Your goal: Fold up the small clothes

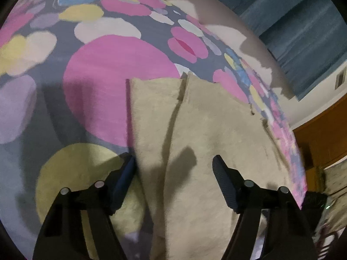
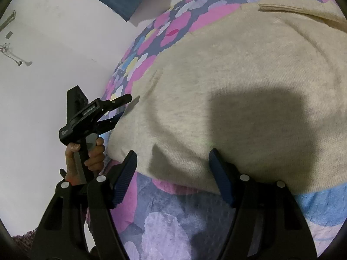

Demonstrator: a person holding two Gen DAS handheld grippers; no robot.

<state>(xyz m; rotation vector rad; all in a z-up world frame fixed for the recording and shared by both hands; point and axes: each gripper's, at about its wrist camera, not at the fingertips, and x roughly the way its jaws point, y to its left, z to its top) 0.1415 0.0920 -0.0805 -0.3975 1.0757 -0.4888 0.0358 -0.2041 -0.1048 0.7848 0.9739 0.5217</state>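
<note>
Now left tongs (image 1: 173,169) spread wide over beige garment (image 1: 208,130), right tongs (image 2: 173,164) likewise gaping, gripping nothing

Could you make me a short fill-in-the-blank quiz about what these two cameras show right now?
1. The beige knitted garment lies spread on a bedspread patterned with pink, yellow and lilac ____.
2. The jaws of the right gripper stand ____, at the garment's near hem.
3. In the right wrist view, a bare hand holds the black left gripper by its ____.
4. The left gripper's jaws are ____, holding nothing.

Missing words: blobs; open; handle; open
</note>
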